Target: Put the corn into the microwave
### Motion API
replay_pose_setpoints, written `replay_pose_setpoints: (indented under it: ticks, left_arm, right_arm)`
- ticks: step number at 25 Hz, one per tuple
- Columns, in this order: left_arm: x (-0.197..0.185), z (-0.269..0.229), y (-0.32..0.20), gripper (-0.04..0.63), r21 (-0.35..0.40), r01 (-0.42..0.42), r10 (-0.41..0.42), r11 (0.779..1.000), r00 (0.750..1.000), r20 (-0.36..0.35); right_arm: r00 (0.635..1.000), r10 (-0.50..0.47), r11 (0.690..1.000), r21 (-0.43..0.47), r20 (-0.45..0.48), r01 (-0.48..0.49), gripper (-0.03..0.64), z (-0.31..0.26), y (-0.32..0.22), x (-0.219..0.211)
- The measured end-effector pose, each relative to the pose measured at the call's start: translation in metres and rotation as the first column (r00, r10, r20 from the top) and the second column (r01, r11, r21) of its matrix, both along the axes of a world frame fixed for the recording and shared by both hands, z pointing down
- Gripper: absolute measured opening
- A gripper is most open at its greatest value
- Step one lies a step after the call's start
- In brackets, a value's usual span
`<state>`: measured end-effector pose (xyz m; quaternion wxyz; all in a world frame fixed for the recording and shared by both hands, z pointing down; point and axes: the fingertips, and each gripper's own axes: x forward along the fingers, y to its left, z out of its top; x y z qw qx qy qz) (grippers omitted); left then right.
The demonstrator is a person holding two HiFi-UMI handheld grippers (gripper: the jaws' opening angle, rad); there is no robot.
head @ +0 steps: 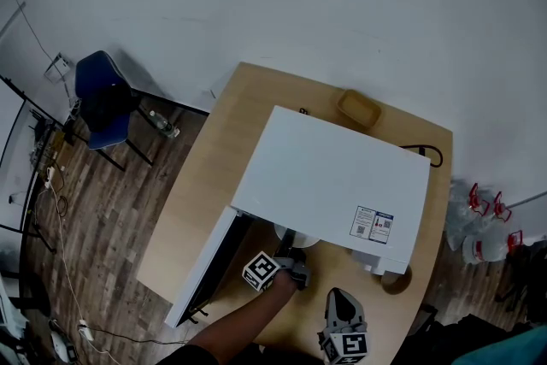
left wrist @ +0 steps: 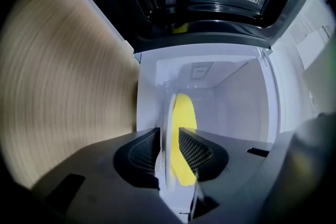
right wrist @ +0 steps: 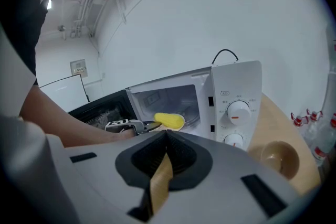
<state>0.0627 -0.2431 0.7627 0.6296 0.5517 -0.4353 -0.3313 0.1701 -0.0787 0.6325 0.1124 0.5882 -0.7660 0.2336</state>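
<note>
One plate [left wrist: 169, 113] (corn [left wrist: 185, 113] half hidden) sits between slack left fingers [left wrist: 197, 152]; right fingers [right wrist: 186, 157] closed.

The head view looks steeply down on the microwave [head: 333, 184] from above. The left gripper view peers closely into its open cavity [left wrist: 226, 97]; the right gripper view faces that same cavity from farther back.

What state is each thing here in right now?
microwave door: open.
plate: just inside the microwave, carrying the corn.
corn: lying on the plate.
left gripper: open, plate's rim between its jaws.
right gripper: shut, empty.
bowl: upright.
</note>
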Motion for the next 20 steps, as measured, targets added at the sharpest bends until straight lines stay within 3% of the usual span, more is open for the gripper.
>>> replay_pose_setpoints:
  ticks: [6, 16, 20]
  left_arm:
    - [-0.007, -0.001, 0.007, 0.152, -0.012, -0.013, 0.013, 1.000, 1.000, 0.021]
    - [-0.023, -0.005, 0.046, 0.152, -0.041, -0.115, 0.117, 0.993, 0.990, 0.074]
    - [-0.017, -0.005, 0.048, 0.047, -0.073, -0.154, 0.160, 0.985, 0.984, 0.078]
  right_arm:
    - [1.000, -0.010, 1.000, -0.011, 0.000, 0.010, 0.058, 0.006, 0.010, -0.001]
    - [1.000, 0.005, 1.000, 0.007, -0.001, -0.005, 0.058, -0.002, 0.011, -0.003]
    - [1.000, 0.007, 1.000, 0.014, 0.001, -0.007, 0.058, -0.004, 0.012, -0.003]
